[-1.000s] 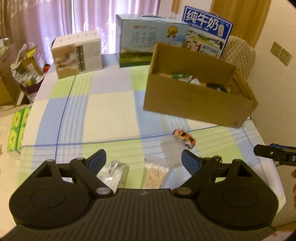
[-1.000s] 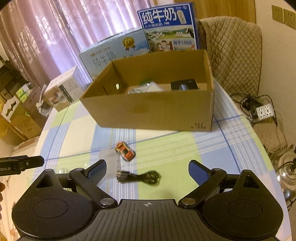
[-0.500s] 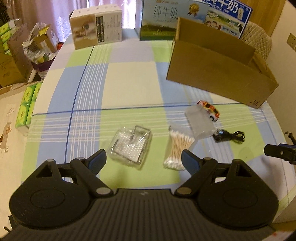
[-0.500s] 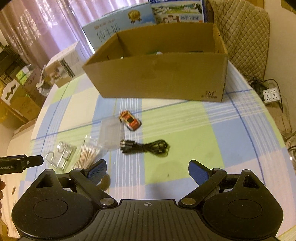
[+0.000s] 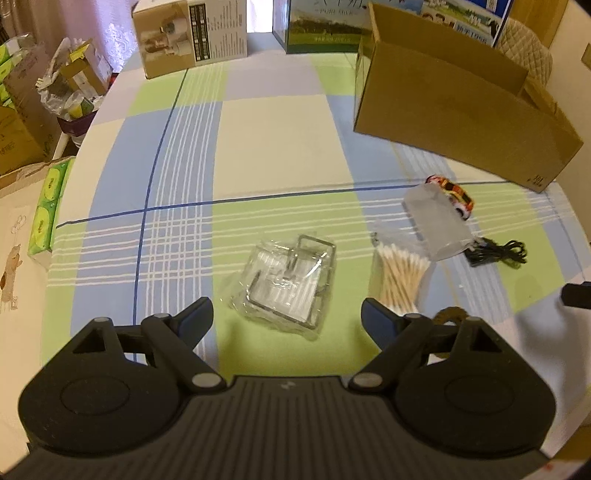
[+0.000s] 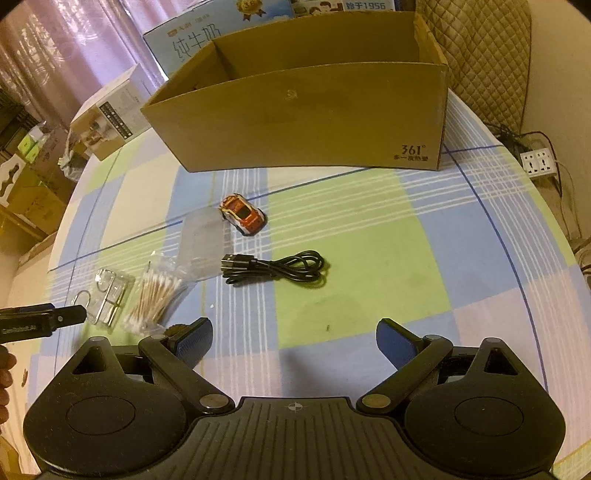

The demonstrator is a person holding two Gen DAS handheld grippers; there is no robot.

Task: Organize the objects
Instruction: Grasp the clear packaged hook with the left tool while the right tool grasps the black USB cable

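On the checked tablecloth lie a clear packet of metal hooks (image 5: 290,282) (image 6: 107,295), a bag of cotton swabs (image 5: 400,275) (image 6: 153,295), a clear plastic case (image 5: 437,225) (image 6: 201,243), an orange toy car (image 5: 452,194) (image 6: 243,214) and a coiled black cable (image 5: 496,253) (image 6: 275,269). My left gripper (image 5: 288,317) stands open just above the near edge of the hook packet, nothing between its fingers. My right gripper (image 6: 295,338) is open over bare cloth, the cable a little beyond it. An open cardboard box (image 5: 454,99) (image 6: 306,118) stands behind the items.
Milk cartons (image 5: 325,26) and a small printed box (image 5: 188,35) stand at the table's far edge. A quilted chair (image 6: 480,55) is behind the cardboard box. Green tissue packs (image 5: 46,210) and boxes are on the floor at left; a power strip (image 6: 537,162) is at right.
Both grippers have sunk and tilted down toward the table. The hook packet, swabs and cable have come fully into the left view; the box's inside is now hidden.
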